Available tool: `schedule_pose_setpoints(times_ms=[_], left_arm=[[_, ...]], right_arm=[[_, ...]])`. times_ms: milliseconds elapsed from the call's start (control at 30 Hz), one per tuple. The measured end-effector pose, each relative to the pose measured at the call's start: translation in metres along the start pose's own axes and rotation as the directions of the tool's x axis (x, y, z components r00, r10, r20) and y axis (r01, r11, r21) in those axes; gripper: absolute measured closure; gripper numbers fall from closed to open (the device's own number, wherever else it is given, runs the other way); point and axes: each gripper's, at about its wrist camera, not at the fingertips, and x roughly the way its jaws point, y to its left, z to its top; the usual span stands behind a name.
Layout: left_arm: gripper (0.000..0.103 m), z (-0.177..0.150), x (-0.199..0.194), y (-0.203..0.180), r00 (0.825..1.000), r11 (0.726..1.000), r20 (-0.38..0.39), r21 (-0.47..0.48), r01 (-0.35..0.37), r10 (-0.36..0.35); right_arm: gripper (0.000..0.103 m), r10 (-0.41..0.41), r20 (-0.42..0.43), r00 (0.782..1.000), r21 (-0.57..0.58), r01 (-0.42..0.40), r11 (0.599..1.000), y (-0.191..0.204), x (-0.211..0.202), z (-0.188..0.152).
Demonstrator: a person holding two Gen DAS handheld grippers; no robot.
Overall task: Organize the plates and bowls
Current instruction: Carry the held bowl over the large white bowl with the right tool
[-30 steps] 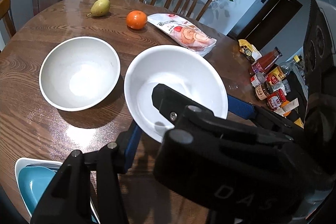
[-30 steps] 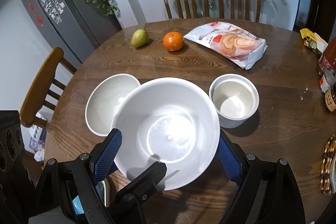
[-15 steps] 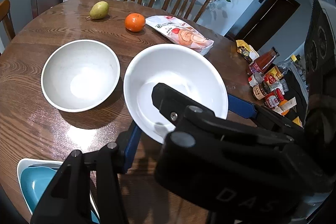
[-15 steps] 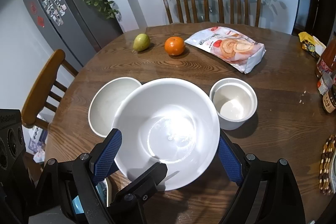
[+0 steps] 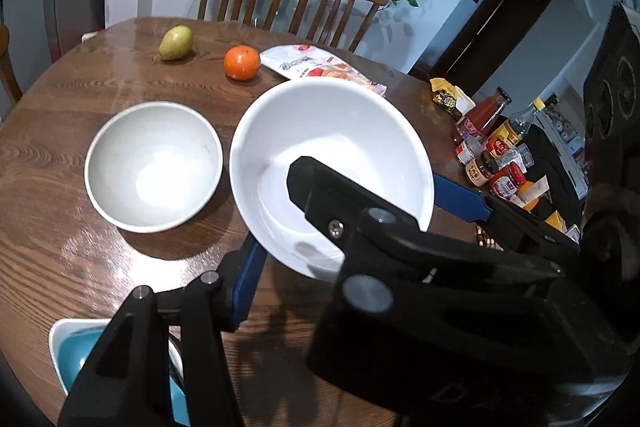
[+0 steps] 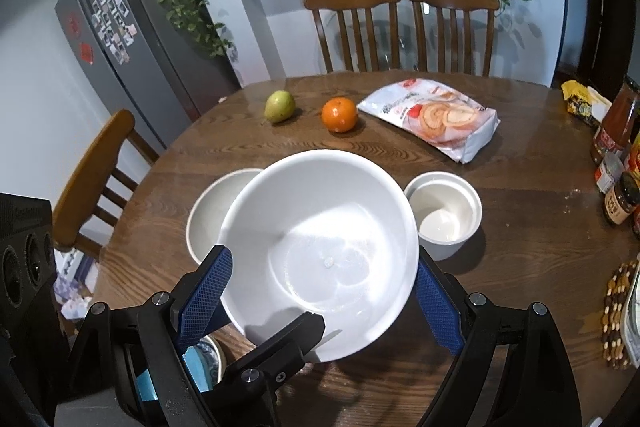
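A large white bowl (image 6: pixel 320 251) is held above the wooden table, also in the left wrist view (image 5: pixel 332 163). My left gripper (image 5: pixel 304 223) is shut on its near rim, one finger (image 5: pixel 316 187) inside the bowl. My right gripper (image 6: pixel 320 291) stands open, its blue pads (image 6: pixel 204 291) on either side of the bowl, apart from it. A medium white bowl (image 5: pixel 154 165) sits on the table to the left, partly hidden in the right wrist view (image 6: pixel 212 211). A small white bowl (image 6: pixel 444 215) sits to the right. A blue plate in a white dish (image 5: pixel 76 359) lies at the near edge.
A pear (image 6: pixel 280 106), an orange (image 6: pixel 339 115) and a snack bag (image 6: pixel 436 119) lie at the far side. Sauce bottles and jars (image 5: pixel 492 147) crowd the right edge. A beaded mat (image 6: pixel 620 311) lies at the right. Chairs (image 6: pixel 400 27) stand behind the table.
The large bowl has risen from the table with my left gripper shut on its rim; both grippers have lifted and tilted up. The other bowls have not moved.
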Motion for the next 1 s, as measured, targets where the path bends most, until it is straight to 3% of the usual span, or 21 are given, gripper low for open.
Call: schedule_pose_setpoints(times_ms=[200,600,1000], left_arm=[[0.055,0.013,-0.013,0.010,1.000,1.000,0.028,0.010,-0.004,0.003],[0.054,0.038,-0.039,0.065,0.991,0.997,0.103,-0.020,-0.078,0.079],[0.054,0.048,-0.021,0.107,0.996,0.994,0.067,-0.088,-0.059,0.065]], right_arm=[[0.013,0.002,0.032,0.999,0.002,-0.002,1.000,0.011,-0.005,0.012],[0.013,0.068,0.046,0.997,-0.098,-0.063,0.993,0.077,0.018,0.043],[0.013,0.061,-0.006,0.998,-0.123,-0.061,0.991,0.099,0.060,0.050]])
